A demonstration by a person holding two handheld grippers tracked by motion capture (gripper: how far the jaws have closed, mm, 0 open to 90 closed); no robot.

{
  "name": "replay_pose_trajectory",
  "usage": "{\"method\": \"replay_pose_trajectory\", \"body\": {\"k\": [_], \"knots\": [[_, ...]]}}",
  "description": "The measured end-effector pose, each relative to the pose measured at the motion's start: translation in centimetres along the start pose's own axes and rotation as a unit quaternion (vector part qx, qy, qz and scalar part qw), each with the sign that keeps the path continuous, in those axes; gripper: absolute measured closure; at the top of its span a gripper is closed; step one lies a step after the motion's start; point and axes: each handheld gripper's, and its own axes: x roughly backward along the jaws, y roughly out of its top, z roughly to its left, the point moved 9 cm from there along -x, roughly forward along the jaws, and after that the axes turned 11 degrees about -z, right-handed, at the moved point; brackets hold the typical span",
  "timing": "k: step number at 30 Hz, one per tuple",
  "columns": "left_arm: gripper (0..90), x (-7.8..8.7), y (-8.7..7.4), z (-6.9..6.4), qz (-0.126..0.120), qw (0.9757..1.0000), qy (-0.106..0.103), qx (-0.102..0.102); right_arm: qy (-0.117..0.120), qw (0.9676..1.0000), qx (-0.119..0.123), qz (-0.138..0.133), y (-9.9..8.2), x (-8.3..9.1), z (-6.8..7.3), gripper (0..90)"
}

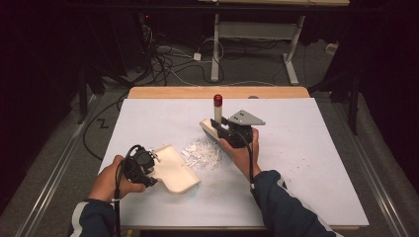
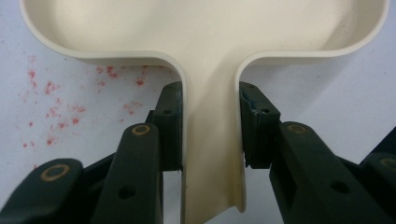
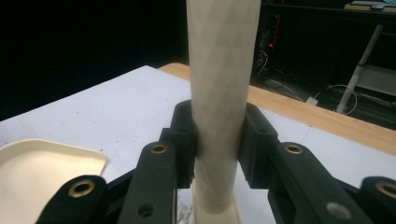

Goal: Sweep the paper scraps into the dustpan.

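A cream dustpan (image 1: 177, 170) lies flat on the white table cover at the front left. My left gripper (image 1: 147, 163) is shut on its narrow handle (image 2: 212, 154), one jaw on each side. A small brush with an upright cream handle (image 1: 218, 114) and a red cap (image 1: 218, 99) stands just behind a pile of white paper scraps (image 1: 202, 154). My right gripper (image 1: 226, 131) is shut on that handle (image 3: 222, 93), low on its shaft. The scraps lie between the pan's open mouth and the brush. In the right gripper view the dustpan (image 3: 42, 172) shows at the lower left.
The white cover (image 1: 306, 148) spans the table, with a wooden strip (image 1: 217, 92) along the far edge. Red specks (image 2: 51, 112) dot the cover beside the pan's handle. Beyond the table stand another desk's legs (image 1: 216, 49) and floor cables.
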Motion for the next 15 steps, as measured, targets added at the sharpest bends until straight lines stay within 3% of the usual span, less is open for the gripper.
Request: {"method": "replay_pose_trajectory", "body": {"k": [4, 6, 15], "knots": [[62.8, -0.3, 0.1, 0.0, 0.000, 1.0000, 0.001, 0.004, 0.014, 0.9999, -0.009, -0.001, 0.1, -0.3, 0.8, 71.1], [62.8, -0.5, 0.2, 0.0, -0.002, 1.0000, -0.003, 0.008, 0.023, 0.9997, -0.003, 0.000, 0.0, -0.6, 2.0, 70.9], [62.7, -0.7, 0.3, -0.2, 0.001, 1.0000, -0.001, 0.005, 0.048, 0.9988, -0.004, 0.000, -0.2, -0.7, 4.4, 70.7]]}}
